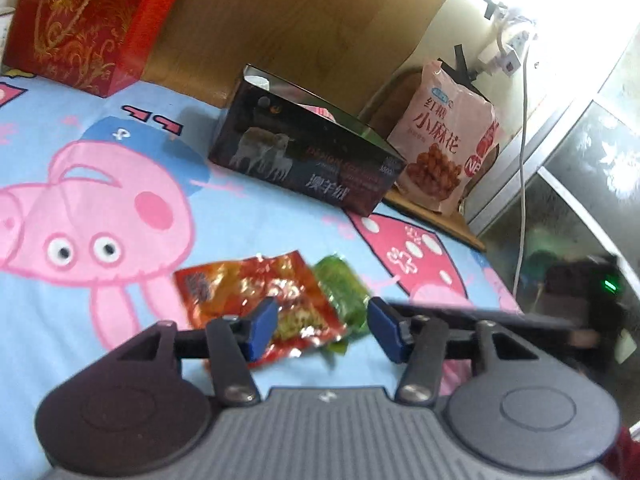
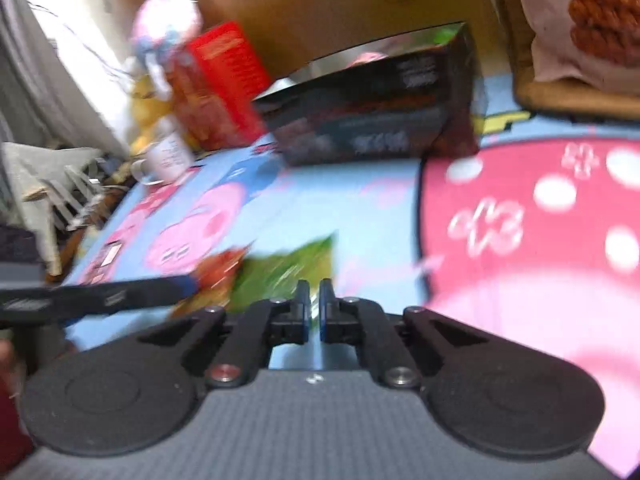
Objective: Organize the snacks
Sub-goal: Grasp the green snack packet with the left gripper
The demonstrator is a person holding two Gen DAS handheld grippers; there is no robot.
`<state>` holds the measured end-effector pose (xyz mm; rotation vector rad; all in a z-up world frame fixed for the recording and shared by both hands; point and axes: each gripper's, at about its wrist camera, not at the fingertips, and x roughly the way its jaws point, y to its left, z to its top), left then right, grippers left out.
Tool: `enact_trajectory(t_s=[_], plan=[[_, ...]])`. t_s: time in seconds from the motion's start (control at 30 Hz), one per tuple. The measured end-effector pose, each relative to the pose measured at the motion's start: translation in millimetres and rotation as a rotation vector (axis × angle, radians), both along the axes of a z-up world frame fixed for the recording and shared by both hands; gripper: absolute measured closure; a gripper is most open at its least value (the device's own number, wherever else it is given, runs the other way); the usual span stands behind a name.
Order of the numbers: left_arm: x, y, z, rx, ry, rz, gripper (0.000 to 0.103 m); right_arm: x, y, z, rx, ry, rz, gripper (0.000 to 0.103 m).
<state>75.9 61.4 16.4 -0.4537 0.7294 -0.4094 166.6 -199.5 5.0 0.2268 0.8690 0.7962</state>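
Note:
A red snack packet (image 1: pixel 248 292) and a green one (image 1: pixel 340 292) lie side by side on the cartoon-pig sheet (image 1: pixel 120 216). My left gripper (image 1: pixel 324 330) hovers over them with its blue pads well apart; the left pad overlaps the red packet and neither pad presses. From the right, a finger of my right gripper (image 1: pixel 480 316) reaches the green packet. In the blurred right wrist view, my right gripper (image 2: pixel 315 304) has its pads nearly together at the edge of the green packet (image 2: pixel 288 268), with a green sliver between them. The red packet (image 2: pixel 224 264) lies beside it.
An open-topped dark box (image 1: pixel 308 152) (image 2: pixel 376 116) stands further back on the sheet. A pink bag of twisted snacks (image 1: pixel 444 140) leans on a wooden ledge. A red gift bag (image 1: pixel 88 20), a white mug (image 2: pixel 168 156) and a hanging cable (image 1: pixel 522 160) surround the area.

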Motion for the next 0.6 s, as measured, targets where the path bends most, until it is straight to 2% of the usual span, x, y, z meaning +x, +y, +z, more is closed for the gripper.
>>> enact_trajectory(t_s=[0.1, 0.13, 0.17, 0.23, 0.33, 0.37, 0.47, 0.57, 0.6], plan=[[-6, 6, -1, -0.022, 0.009, 0.000, 0.055, -38, -5, 1, 0.082, 0.016, 0.068, 0.095], [-8, 9, 0, -0.025, 0.010, 0.011, 0.054, -50, -5, 1, 0.095, 0.007, 0.080, 0.092], [-10, 11, 1, -0.028, 0.008, 0.022, 0.054, -58, -7, 2, 0.100, 0.000, 0.073, 0.091], [-16, 19, 3, -0.066, 0.002, 0.036, 0.054, -64, -14, 1, 0.127, 0.024, 0.036, 0.083], [-25, 27, 7, -0.115, -0.008, 0.019, 0.054, -63, -28, 0, 0.153, 0.050, -0.051, 0.073], [-28, 28, 6, -0.119, -0.009, 0.007, 0.054, -61, -30, 0, 0.156, 0.053, -0.072, 0.073], [-31, 26, -2, -0.122, 0.009, -0.013, 0.054, -45, -39, -3, 0.183, 0.104, -0.184, 0.061], [-24, 25, -17, -0.108, 0.055, 0.012, 0.054, -21, -39, -13, 0.279, 0.203, -0.256, 0.061], [-24, 27, -19, -0.117, 0.048, 0.013, 0.054, -13, -33, -16, 0.294, 0.222, -0.274, 0.065]])
